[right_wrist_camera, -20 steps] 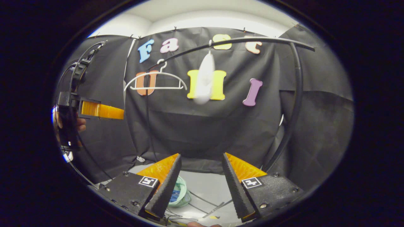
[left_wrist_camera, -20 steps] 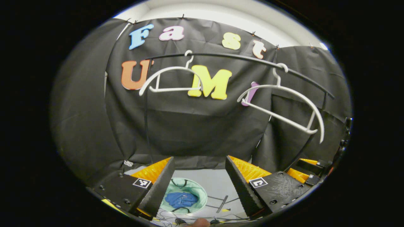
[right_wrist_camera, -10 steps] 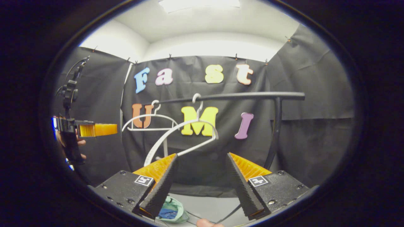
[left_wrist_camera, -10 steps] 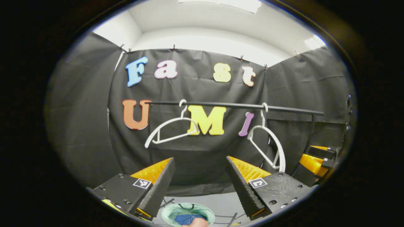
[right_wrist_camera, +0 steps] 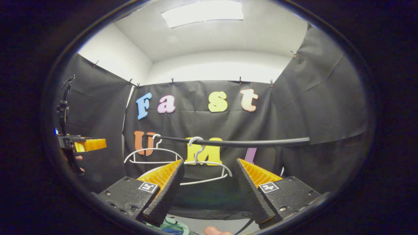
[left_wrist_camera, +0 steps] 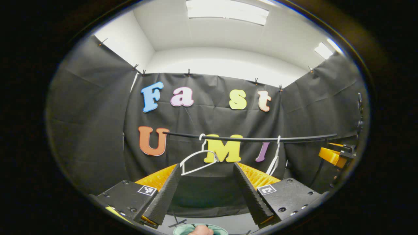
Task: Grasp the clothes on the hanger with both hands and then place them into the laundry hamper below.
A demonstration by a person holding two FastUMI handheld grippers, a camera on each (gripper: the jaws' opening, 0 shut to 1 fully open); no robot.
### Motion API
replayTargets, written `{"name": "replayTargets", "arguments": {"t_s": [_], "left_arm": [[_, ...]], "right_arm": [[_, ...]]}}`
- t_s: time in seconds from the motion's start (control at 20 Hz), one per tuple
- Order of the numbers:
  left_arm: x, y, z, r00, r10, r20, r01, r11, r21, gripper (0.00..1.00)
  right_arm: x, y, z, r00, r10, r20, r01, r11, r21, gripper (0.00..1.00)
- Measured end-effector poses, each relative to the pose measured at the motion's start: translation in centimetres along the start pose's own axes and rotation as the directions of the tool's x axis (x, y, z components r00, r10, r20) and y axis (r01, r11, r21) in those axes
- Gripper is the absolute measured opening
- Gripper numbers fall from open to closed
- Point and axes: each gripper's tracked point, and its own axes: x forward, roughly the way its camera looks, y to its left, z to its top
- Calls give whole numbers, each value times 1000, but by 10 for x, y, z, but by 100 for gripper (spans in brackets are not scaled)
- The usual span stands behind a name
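1. Both cameras have tilted upward over the last second: the ceiling now fills the top of each view, and the black horizontal clothes rail (left_wrist_camera: 248, 138) sits lower in frame than before.
2. The left gripper (left_wrist_camera: 204, 191) and right gripper (right_wrist_camera: 209, 192) both stand wide apart, holding nothing.
3. Two white plastic hangers (right_wrist_camera: 153, 156) hang bare on the rail.
4. The round pale-green laundry hamper (left_wrist_camera: 178, 230) has slid to the bottom edge; blue cloth (right_wrist_camera: 169, 230) lies inside it.
5. Judged from this, the clothes are already delivered and both hands are withdrawing.
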Motion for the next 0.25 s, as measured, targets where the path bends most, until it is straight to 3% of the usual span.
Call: {"name": "replayTargets", "arguments": {"t_s": [0.25], "left_arm": [[-19, 22, 13, 997, 53, 49, -55, 997, 46, 100]], "right_arm": [[3, -8, 19, 999, 9, 47, -8, 1000, -6, 100]]}}
